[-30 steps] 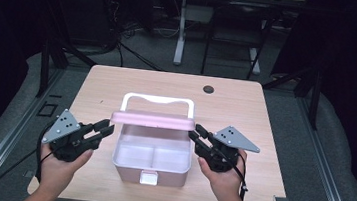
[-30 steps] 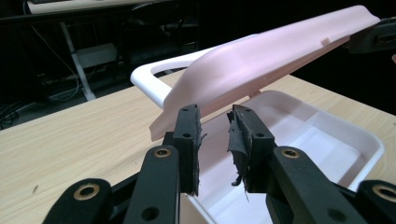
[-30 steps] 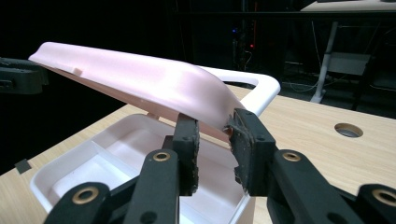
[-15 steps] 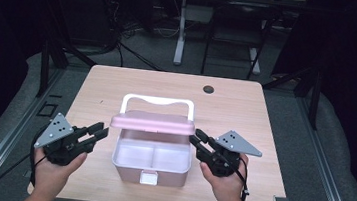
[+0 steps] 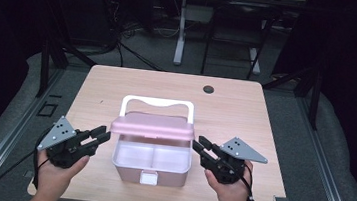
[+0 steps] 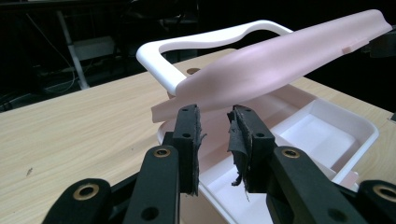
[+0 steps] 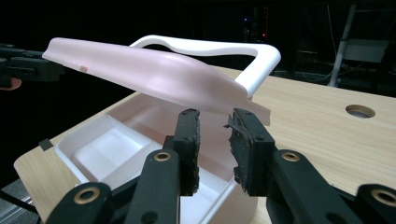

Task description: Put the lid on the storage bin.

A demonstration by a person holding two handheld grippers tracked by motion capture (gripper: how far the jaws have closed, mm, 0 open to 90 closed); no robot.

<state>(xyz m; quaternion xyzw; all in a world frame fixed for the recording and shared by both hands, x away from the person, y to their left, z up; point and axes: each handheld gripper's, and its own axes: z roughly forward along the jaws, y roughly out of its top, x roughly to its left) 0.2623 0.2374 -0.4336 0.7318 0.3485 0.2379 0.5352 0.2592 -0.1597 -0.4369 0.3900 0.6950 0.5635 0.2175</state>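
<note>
On the near half of the bench [image 5: 246, 102], centred between the two grippers, sits a pink lunch box [image 5: 151, 164] with its lid [image 5: 152, 127] raised and a white handle [image 5: 158, 103] standing behind it. Its base is a shallow rectangular tray with pale pink walls and a white interior, split by a low divider into two compartments side by side; both compartments hold nothing visible. A small white latch tab [image 5: 148, 179] sits at the middle of the front wall. The lid is a smooth pink shell, gently domed, held tilted over the rear edge of the base so that the interior remains exposed from the front. The left gripper [image 5: 100, 138] rests just beside the left end of the box, and the right gripper [image 5: 200, 147] just beside the right end; each has its jaws set at a narrow gap with nothing between the pads, and neither touches the box. From the left gripper view, the lid's underside and curled lower edge [image 6: 280, 65] rise above the jaw tips, with the handle looping behind; the worn, frayed pad facing on the fingers [image 6: 239, 140] is evident there. From the right gripper view, the same lid is seen from the opposite end [image 7: 154, 74], along with a round cable hole [image 7: 360, 111] in the bench top.
</note>
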